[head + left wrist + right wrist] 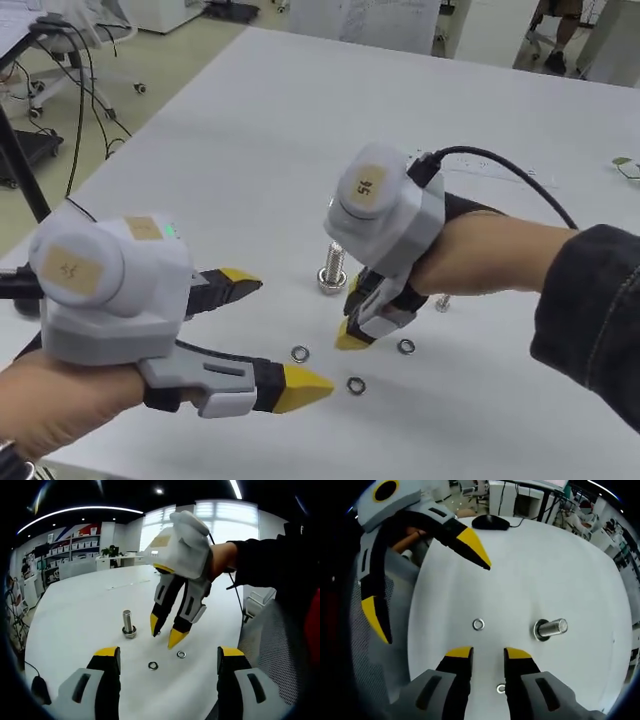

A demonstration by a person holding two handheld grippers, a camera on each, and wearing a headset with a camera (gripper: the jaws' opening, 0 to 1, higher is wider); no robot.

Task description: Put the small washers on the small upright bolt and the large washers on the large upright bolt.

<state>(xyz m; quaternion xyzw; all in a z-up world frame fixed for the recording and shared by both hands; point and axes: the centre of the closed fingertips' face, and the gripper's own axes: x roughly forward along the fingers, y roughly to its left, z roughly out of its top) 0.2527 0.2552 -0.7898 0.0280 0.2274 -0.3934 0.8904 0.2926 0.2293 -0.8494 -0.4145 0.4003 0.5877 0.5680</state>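
Note:
The large upright bolt point(332, 267) stands mid-table with a washer at its base; it also appears as the bolt point(128, 623) and the bolt point(551, 628). A small bolt point(442, 301) stands right of it, partly hidden by the right hand. Three washers lie loose: one washer point(299, 353), another washer point(356, 385) and a third washer point(406, 346). My right gripper point(351, 337) points down just above the table among them, jaws a narrow gap apart and holding nothing point(488, 653). My left gripper point(275, 330) hovers wide open at the lower left, holding nothing point(169, 655).
The white table point(250, 150) stretches far beyond the bolts. A black cable point(500, 165) runs from the right gripper. A computer mouse point(490, 522) lies near the table edge. Chairs and floor cables sit off the left edge.

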